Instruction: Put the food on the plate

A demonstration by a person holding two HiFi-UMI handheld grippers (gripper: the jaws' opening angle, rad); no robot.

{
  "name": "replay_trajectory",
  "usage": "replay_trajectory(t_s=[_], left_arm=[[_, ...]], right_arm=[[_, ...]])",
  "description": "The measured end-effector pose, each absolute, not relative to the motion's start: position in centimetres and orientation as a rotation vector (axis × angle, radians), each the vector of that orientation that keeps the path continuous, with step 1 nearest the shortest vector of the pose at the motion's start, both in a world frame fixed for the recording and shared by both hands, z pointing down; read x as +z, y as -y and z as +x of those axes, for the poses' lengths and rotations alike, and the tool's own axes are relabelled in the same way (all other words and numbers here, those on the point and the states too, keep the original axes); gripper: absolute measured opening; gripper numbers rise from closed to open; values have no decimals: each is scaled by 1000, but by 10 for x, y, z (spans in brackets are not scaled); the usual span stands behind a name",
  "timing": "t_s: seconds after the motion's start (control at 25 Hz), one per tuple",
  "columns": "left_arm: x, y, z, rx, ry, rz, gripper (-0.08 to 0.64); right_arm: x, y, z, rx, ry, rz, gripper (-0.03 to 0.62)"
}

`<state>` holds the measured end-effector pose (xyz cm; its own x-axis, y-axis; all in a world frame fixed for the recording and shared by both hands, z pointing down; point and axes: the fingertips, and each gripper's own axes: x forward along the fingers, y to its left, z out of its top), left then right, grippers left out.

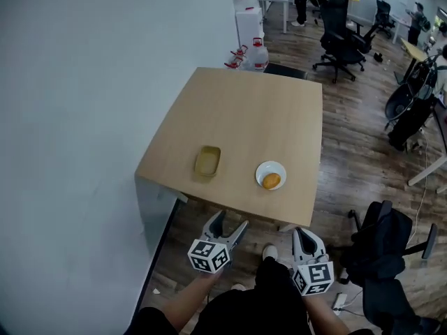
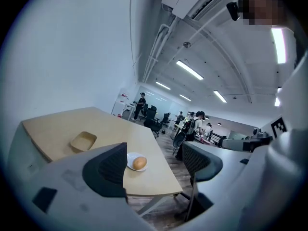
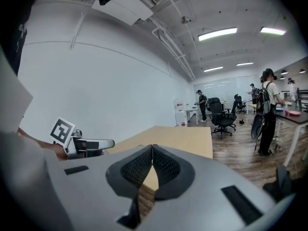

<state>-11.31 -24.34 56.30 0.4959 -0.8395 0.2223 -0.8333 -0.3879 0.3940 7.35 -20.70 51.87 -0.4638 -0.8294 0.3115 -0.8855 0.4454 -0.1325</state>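
A golden bun [image 1: 271, 181] lies on a small white plate [image 1: 261, 170] near the front edge of the wooden table [image 1: 244, 117]; the left gripper view shows the bun [image 2: 139, 163] on the plate [image 2: 131, 158] too. An empty tan tray [image 1: 207, 161] [image 2: 83, 141] sits to the plate's left. Both grippers hover below the table's front edge, held close to the person's body. My left gripper [image 1: 230, 223] [image 2: 154, 165] is open and empty. My right gripper [image 1: 301, 237] [image 3: 152, 150] is shut with nothing in it.
A white wall [image 1: 84, 103] runs along the table's left. Black office chairs [image 1: 342, 40] and a dark chair [image 1: 380, 253] stand on the wood floor at right. Red-capped bottles [image 1: 251, 53] sit behind the table. People stand far back in the room [image 3: 267, 109].
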Motion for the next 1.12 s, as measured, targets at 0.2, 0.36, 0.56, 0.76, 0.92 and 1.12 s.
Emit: replay_trajectory(t_s=[0.2, 0.36, 0.56, 0.76, 0.92, 1.12], left_arm=[[539, 177, -127, -83, 1405, 2298, 333], [516, 130, -130, -154, 1372, 2350, 333], [494, 87, -124, -186, 1352, 2391, 321], [482, 62, -123, -69, 1383, 2542, 160], [480, 57, -136, -67, 1425, 2518, 41], [489, 49, -137, -33, 1438, 2464, 25]], right_arm=[[512, 159, 55, 368, 2501, 1509, 60], [506, 125, 41, 383, 2506, 1537, 60], [493, 86, 29, 305, 2498, 1552, 60], [480, 64, 24, 243, 2502, 1566, 60], [473, 60, 18, 219, 2512, 1579, 60], [472, 53, 13, 218, 2516, 1572, 60]])
